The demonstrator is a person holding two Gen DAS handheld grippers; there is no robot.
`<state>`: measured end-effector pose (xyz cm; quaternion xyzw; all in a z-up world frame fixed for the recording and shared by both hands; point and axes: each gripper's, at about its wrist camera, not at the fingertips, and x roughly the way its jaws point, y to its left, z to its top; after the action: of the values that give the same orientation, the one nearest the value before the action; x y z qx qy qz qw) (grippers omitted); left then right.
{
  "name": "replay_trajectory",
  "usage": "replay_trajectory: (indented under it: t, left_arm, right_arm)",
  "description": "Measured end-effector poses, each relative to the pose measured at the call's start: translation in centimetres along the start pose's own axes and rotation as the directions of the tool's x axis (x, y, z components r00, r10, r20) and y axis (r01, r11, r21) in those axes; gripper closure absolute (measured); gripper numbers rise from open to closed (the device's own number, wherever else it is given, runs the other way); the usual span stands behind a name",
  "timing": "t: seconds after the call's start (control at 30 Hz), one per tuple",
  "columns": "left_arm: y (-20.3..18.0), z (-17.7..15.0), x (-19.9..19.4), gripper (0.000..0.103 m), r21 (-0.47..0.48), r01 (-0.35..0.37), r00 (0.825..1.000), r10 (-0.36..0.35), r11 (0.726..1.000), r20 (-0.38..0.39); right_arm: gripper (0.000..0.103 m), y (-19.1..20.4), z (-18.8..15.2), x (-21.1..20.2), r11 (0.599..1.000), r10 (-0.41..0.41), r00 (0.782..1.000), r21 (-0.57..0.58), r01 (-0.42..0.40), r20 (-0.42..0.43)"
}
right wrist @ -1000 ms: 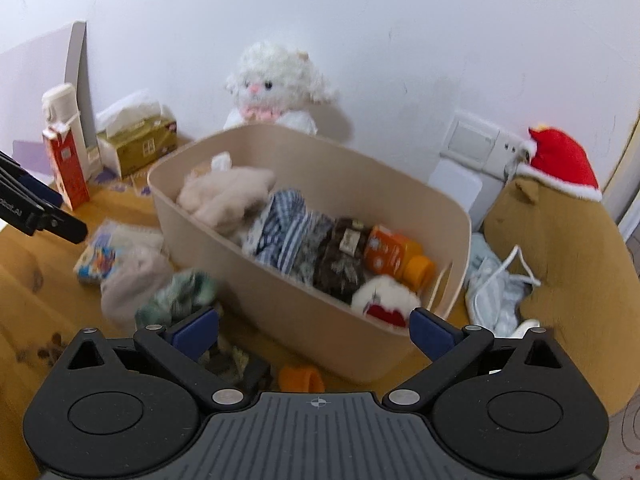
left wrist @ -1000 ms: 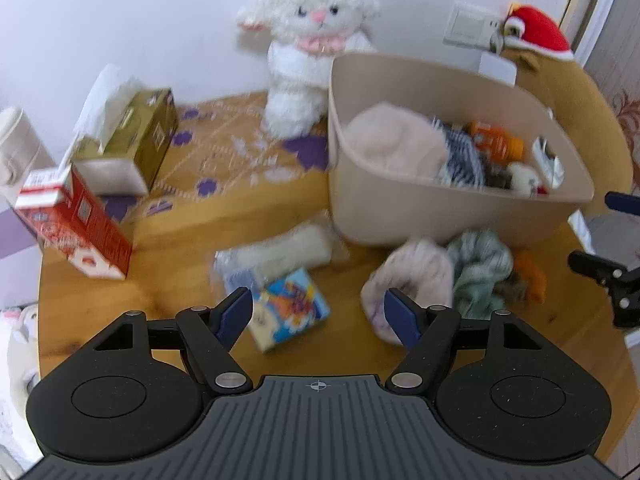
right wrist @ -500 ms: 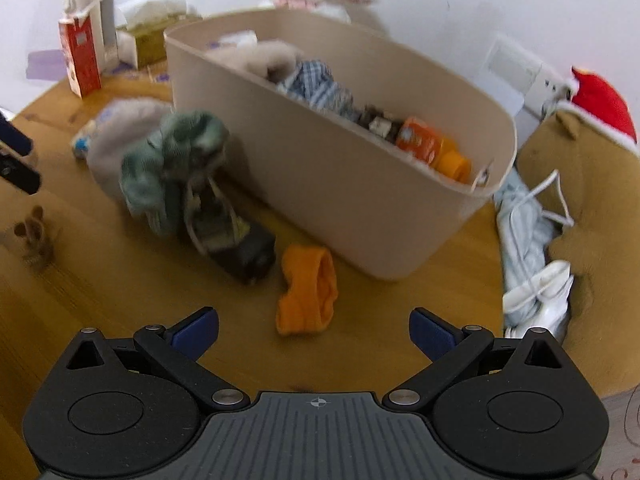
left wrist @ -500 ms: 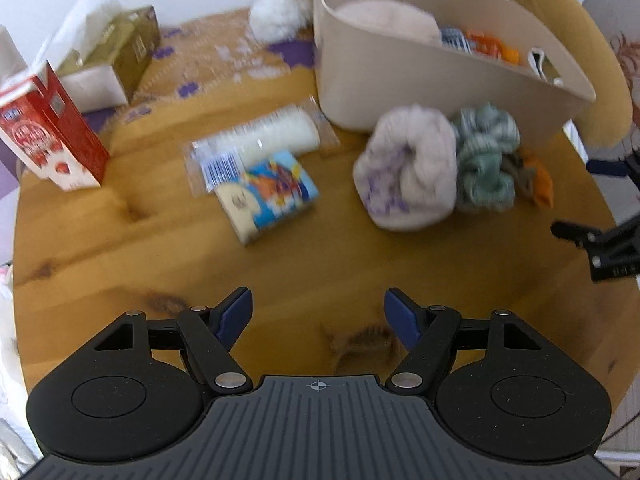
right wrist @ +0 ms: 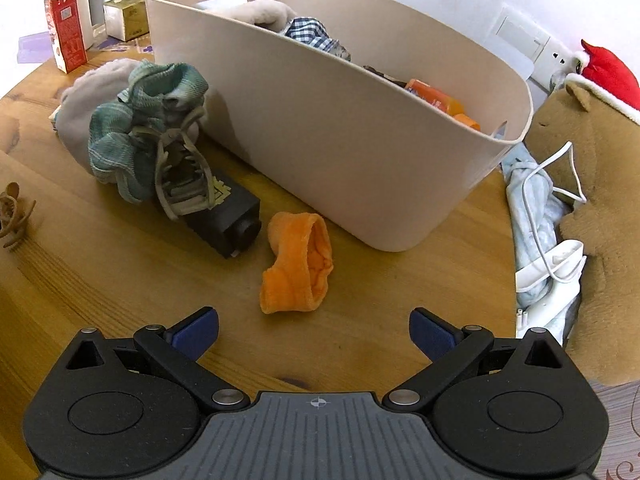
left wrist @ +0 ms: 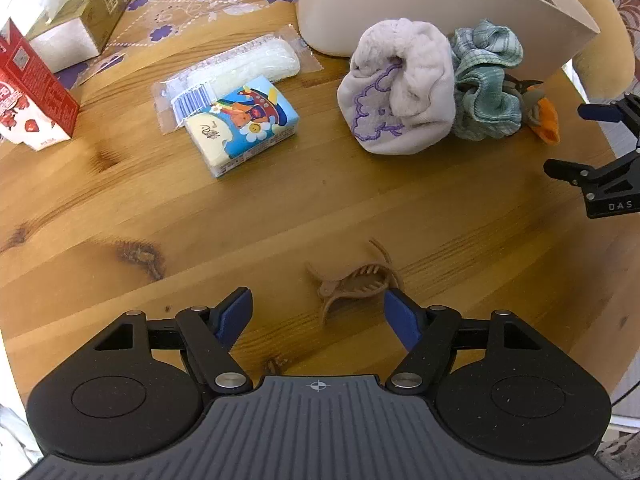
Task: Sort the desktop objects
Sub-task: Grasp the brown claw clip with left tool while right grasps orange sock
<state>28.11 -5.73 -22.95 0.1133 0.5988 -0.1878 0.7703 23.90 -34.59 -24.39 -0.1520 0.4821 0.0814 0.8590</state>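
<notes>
My left gripper point(left wrist: 320, 314) points down at the wooden table, open, with a tan hair claw clip point(left wrist: 352, 282) lying just ahead, close to its right finger and untouched. My right gripper point(right wrist: 314, 332) is open above an orange sock point(right wrist: 298, 266). Behind the sock stands the beige bin point(right wrist: 360, 132), filled with clothes. A black box point(right wrist: 224, 212), a green cloth point(right wrist: 136, 120) and a pale rolled cloth point(left wrist: 400, 88) lie by the bin. A colourful tissue pack point(left wrist: 242, 124) and a clear wrapped packet point(left wrist: 240, 64) lie further left.
A red carton point(left wrist: 32, 104) and a gold tissue box point(left wrist: 80, 12) stand at the far left. A brown plush toy point(right wrist: 600, 208) with a red hat, a white cable point(right wrist: 556, 216) and light blue cloth point(right wrist: 532, 208) crowd the table's right edge.
Both grippers have sunk toward the table and tipped downward. The hair clip has come in just ahead of the left fingers, the orange sock just ahead of the right ones. Both stayed open.
</notes>
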Motion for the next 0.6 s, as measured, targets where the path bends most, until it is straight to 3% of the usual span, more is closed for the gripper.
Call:
replay_trajectory:
  t: [0.27, 0.43, 0.6]
  left_arm:
    - [-0.7, 0.6, 1.4, 0.029, 0.01, -0.013, 1.0, 0.013, 1.0, 0.0]
    - [-1.1, 0.7, 1.8, 0.03, 0.039, -0.035, 0.999, 0.034, 0.999, 0.039]
    - [-1.0, 0.5, 1.8, 0.043, 0.038, -0.037, 0.997, 0.034, 0.999, 0.076]
  right_arm:
    - [0.0, -0.1, 0.2, 0.9, 1.0, -0.012, 1.0, -0.014, 0.012, 0.01]
    - [0.002, -0.2, 0.4, 1.2, 1.0, 0.005, 1.0, -0.01, -0.005, 0.03]
    - [0.01, -0.9, 0.2, 1.3, 0.999, 0.038, 0.998, 0.019, -0.039, 0.044]
